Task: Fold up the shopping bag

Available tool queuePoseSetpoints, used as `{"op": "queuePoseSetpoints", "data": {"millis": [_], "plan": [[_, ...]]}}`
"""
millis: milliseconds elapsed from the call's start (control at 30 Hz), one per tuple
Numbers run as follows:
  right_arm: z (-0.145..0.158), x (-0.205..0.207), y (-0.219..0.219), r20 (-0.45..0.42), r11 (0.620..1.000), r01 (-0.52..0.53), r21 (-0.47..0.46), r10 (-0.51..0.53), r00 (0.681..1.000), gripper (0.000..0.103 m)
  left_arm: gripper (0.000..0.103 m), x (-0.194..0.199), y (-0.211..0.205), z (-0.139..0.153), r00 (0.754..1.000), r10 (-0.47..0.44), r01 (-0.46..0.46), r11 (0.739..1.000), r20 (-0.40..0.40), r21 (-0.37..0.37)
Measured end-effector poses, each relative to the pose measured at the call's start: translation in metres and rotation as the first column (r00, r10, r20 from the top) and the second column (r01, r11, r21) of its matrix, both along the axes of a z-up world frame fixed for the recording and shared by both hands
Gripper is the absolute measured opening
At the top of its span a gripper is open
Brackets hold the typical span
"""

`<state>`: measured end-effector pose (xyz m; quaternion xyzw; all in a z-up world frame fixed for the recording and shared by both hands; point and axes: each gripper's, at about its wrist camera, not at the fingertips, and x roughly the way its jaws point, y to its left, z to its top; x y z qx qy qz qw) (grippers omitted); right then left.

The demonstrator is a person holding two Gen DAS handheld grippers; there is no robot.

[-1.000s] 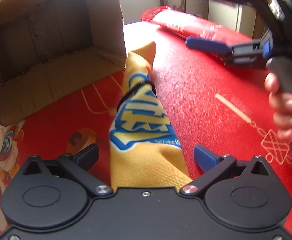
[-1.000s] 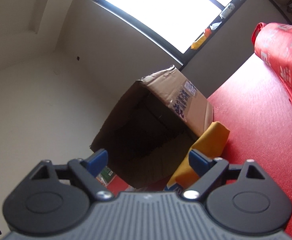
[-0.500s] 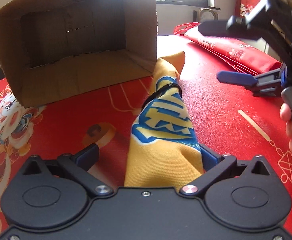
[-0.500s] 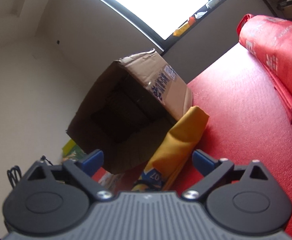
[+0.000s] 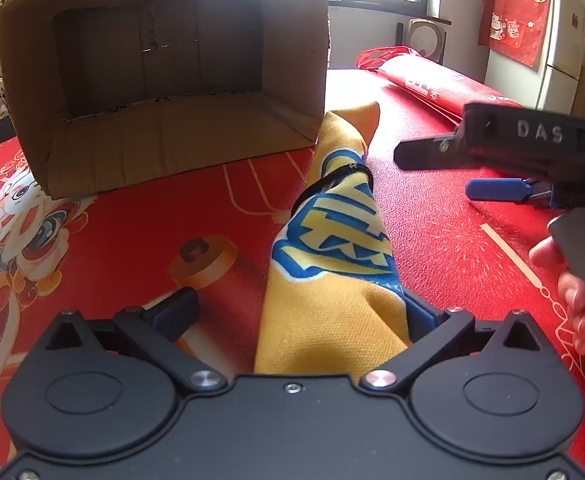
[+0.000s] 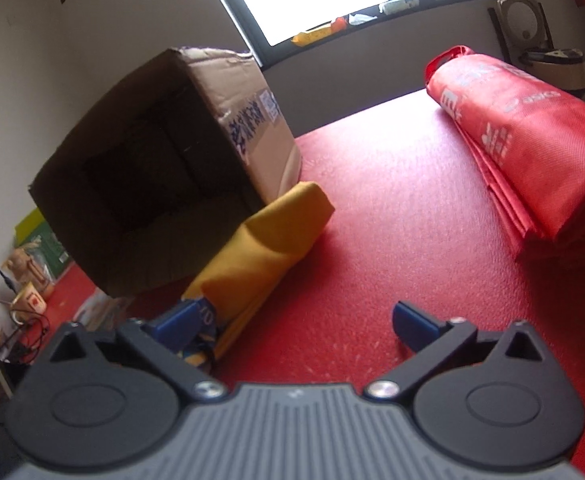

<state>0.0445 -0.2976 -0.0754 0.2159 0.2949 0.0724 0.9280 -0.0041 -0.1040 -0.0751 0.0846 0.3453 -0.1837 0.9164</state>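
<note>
The shopping bag point(image 5: 332, 248) is a yellow roll with a blue print, bound by a black band. It lies on the red table cover point(image 5: 132, 220), its far end beside a cardboard box. My left gripper point(image 5: 296, 314) is open around its near end; the cloth touches the right finger and stands apart from the left one. My right gripper point(image 5: 436, 174) hovers to the right of the bag, held by a hand point(image 5: 568, 284). In the right wrist view its jaws point(image 6: 298, 322) are opening over bare table, the bag point(image 6: 268, 232) just past the left finger.
A cardboard box point(image 5: 172, 80) lies on its side at the back left, its open mouth facing me; it also shows as the box point(image 6: 164, 168) in the right wrist view. A folded red bag point(image 5: 432, 84) lies at the back right, the same red bag point(image 6: 532, 140).
The left view has levelled and the bag now rests against the left gripper's right finger. The right gripper tipped down toward the table, sank lower beside the bag and its jaws widened.
</note>
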Motion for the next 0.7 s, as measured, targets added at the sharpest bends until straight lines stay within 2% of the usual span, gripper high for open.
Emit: {"op": "queuePoseSetpoints", "data": {"millis": [167,300,700], "plan": [[0.001,0.001,0.005,-0.012,0.992,0.029,-0.124,-0.031,0.999,0.102,0.103,0.0,0.001,0.0,1.0,0.001,-0.001,1.0,0.001,-0.001],[0.001,0.002,0.008,-0.038,0.968,0.077,-0.241,-0.088,0.995,0.102,0.103,0.0,0.002,0.0,1.0,0.001,-0.001,1.0,0.0,-0.003],[0.0,0.004,0.013,-0.057,0.952,0.071,-0.299,-0.092,0.994,0.102,0.103,0.002,0.003,0.001,1.0,-0.004,0.004,1.0,-0.008,0.003]]}}
